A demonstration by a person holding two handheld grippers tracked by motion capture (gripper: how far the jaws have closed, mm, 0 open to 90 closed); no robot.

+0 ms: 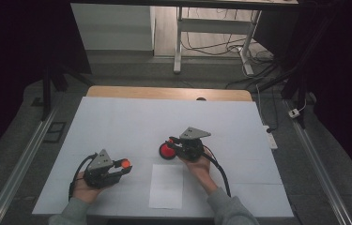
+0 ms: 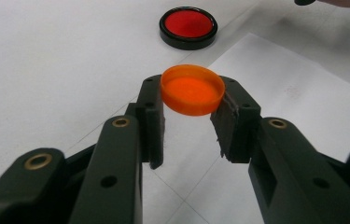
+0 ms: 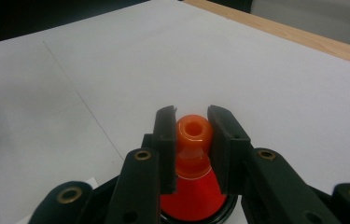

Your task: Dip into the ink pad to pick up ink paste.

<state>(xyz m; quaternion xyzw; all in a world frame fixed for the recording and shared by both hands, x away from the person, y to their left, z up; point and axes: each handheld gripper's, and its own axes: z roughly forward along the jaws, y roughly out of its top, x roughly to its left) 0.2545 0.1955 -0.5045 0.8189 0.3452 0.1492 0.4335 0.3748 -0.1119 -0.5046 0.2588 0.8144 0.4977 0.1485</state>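
A shallow orange cap (image 2: 193,95) hangs above the white table cover, and my left gripper (image 2: 192,84) is shut on its rim. In the high view the left gripper (image 1: 123,168) is at the front left with the cap (image 1: 126,164) at its tips. A red disc with a black rim (image 1: 165,151) lies flat near the table's middle. My right gripper (image 1: 171,140) hovers just over the disc's right side. It is shut on a small orange piece (image 3: 192,128) with a round hole in its top. The red disc (image 3: 192,198) shows beneath the jaws.
A white sheet of paper (image 1: 166,185) lies on the white table cover (image 1: 117,122) between the two hands, near the front edge. The wooden table edge (image 1: 169,93) runs along the back. Desk legs and cables (image 1: 211,44) stand on the floor beyond.
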